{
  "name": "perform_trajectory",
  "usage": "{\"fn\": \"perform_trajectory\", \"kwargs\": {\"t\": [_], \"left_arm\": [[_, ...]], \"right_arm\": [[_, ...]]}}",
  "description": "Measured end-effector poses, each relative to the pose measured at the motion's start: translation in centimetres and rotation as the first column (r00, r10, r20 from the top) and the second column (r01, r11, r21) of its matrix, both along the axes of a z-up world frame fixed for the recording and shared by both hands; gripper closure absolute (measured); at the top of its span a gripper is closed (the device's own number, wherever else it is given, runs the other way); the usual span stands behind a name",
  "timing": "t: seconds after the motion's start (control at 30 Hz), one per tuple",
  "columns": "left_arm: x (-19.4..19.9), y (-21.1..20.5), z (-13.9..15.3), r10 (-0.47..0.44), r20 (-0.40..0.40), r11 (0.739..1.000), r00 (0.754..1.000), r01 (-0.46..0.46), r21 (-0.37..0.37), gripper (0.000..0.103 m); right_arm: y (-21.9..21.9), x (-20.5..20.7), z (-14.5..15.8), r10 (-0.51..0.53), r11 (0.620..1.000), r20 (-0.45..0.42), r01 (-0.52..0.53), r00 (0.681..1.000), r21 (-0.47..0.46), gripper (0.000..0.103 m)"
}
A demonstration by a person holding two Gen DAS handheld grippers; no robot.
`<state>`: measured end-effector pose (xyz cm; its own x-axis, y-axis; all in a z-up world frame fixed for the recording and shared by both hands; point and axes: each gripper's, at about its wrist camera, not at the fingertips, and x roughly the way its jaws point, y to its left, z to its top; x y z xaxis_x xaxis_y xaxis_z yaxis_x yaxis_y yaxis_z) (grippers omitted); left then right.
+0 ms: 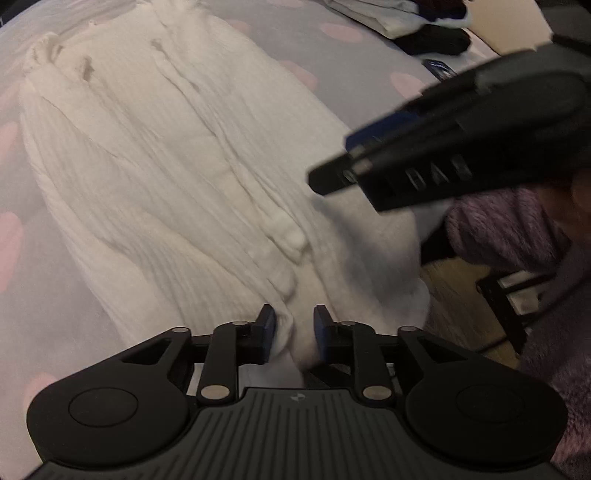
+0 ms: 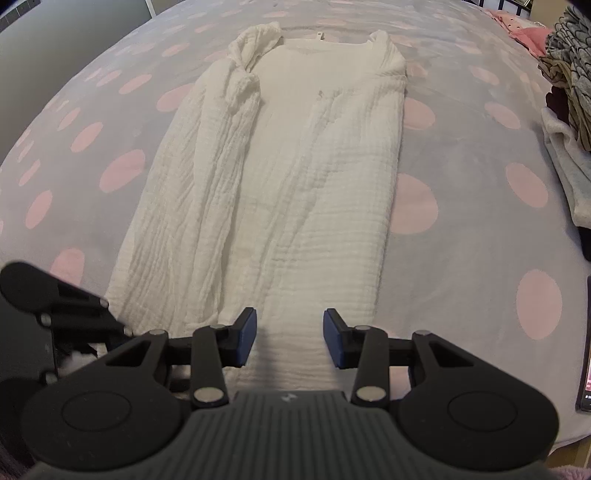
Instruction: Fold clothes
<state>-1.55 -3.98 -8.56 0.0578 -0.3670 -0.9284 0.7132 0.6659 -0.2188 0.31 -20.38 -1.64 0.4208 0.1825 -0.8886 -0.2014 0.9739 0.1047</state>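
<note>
In the left wrist view, a white crinkled garment is seen spread lengthwise on a bed cover of pale grey with pink dots, running from the upper left of the frame down to the bottom centre. The left gripper is seen at the bottom centre with its jaws parted, and a bunched edge of the garment lies between the blue pads; whether the cloth is actually squeezed cannot be told. The right gripper is seen blurred at the right of the frame, above the garment's lower right part, and its jaw state cannot be told from this view. A stack of folded clothes is seen at the upper right.

In the right wrist view, the garment is seen laid flat on the bed cover, filling the centre of the frame, with its neckline toward the top and one sleeve folded in along the left side. The right gripper is seen at the bottom centre with its jaws spread wide over the garment's near edge, nothing being held. The left gripper is partly seen at the lower left, at the garment's near left corner. A pile of clothes is seen at the right edge.
</note>
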Motion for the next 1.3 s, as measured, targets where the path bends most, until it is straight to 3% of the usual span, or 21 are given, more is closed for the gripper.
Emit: {"fn": "perform_trajectory", "kwargs": {"t": [0.1,0.2,0.37,0.6,0.8,0.9,1.1,1.3], "left_arm": [[-1.2,0.9,0.0,-0.035,-0.064,0.999,0.997,0.033,-0.038,0.08],[-2.0,2.3,1.0,-0.024,-0.052,0.997,0.998,0.02,-0.068,0.076],[-0.2,5.8,3.9,0.128,-0.004,0.984,0.992,-0.127,-0.124,0.074],[6.0,9.4,7.5,0.346,0.038,0.937,0.937,-0.343,-0.07,0.074],[12.2,10.8,7.6,0.407,0.077,0.91,0.91,-0.411,0.057,0.073],[15.2,10.9,7.1,0.385,0.109,0.913,0.916,-0.396,0.102,0.074],[20.7,11.4,3.9,0.368,0.073,0.921,0.927,-0.375,0.111,0.073],[22.5,11.2,1.9,0.347,0.015,0.935,0.938,-0.347,0.068,0.073]], "right_arm": [[0.3,-0.2,0.1,0.011,1.0,0.001,-0.011,1.0,0.008,0.059],[0.8,-0.6,0.1,0.032,0.999,-0.001,-0.031,1.0,0.024,0.059],[1.8,-1.0,0.6,0.069,0.996,0.023,-0.07,0.997,0.048,0.059],[2.4,1.5,2.7,0.102,0.993,0.025,-0.103,0.995,0.055,0.059],[2.7,7.1,4.7,0.13,0.99,0.016,-0.131,0.991,0.054,0.059],[3.3,11.1,5.4,0.15,0.988,0.048,-0.151,0.988,0.02,0.06],[4.0,19.9,4.8,0.142,0.986,0.091,-0.149,0.986,0.069,0.066],[4.4,26.0,1.7,0.084,0.981,0.028,-0.087,0.996,0.172,0.065]]}}
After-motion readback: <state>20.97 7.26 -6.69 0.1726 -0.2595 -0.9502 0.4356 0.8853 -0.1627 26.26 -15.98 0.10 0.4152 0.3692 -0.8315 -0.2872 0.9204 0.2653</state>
